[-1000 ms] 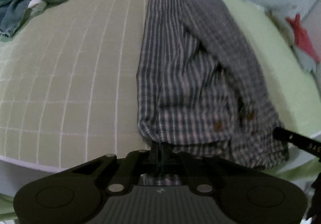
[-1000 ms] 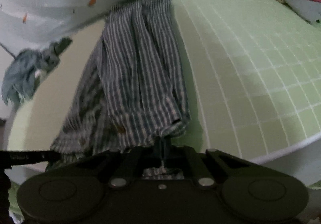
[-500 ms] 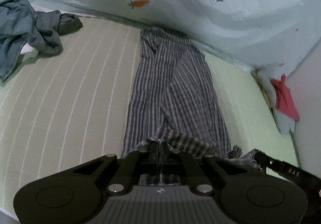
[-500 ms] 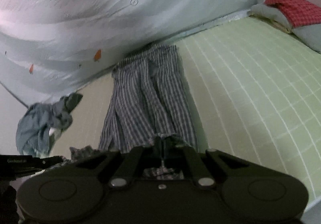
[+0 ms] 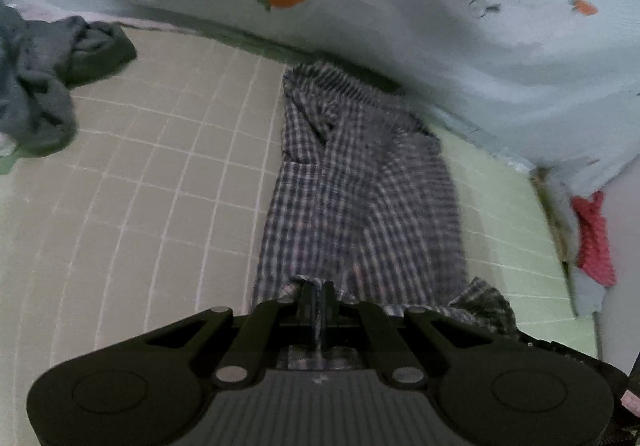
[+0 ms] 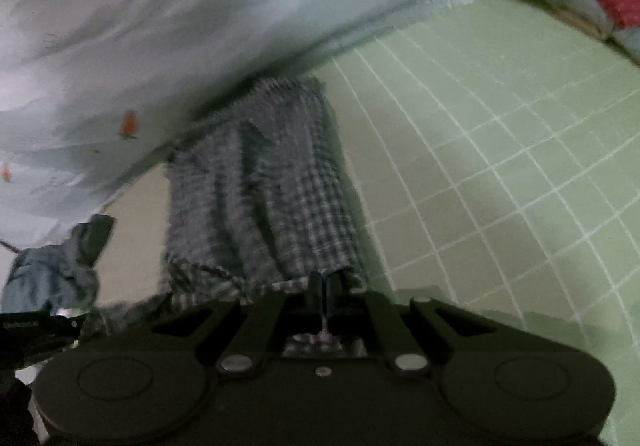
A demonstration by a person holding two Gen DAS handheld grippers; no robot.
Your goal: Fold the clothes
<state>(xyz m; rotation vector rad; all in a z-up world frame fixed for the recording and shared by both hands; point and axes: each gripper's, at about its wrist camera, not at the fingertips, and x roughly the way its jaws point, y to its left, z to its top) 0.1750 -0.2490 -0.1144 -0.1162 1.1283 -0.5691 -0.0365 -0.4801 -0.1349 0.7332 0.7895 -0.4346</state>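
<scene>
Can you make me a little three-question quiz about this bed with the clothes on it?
1. True or false: the left gripper is shut on the plaid shirt.
2. Which printed vegetable shows on the pale blanket? A) carrot B) tomato
3. Fill in: the crumpled grey clothes lie to the shirt's ____ in the left wrist view.

Key: 1 true; 2 A; 3 left.

The left gripper and right gripper are matte black, with round silver screws and circular housings.
</scene>
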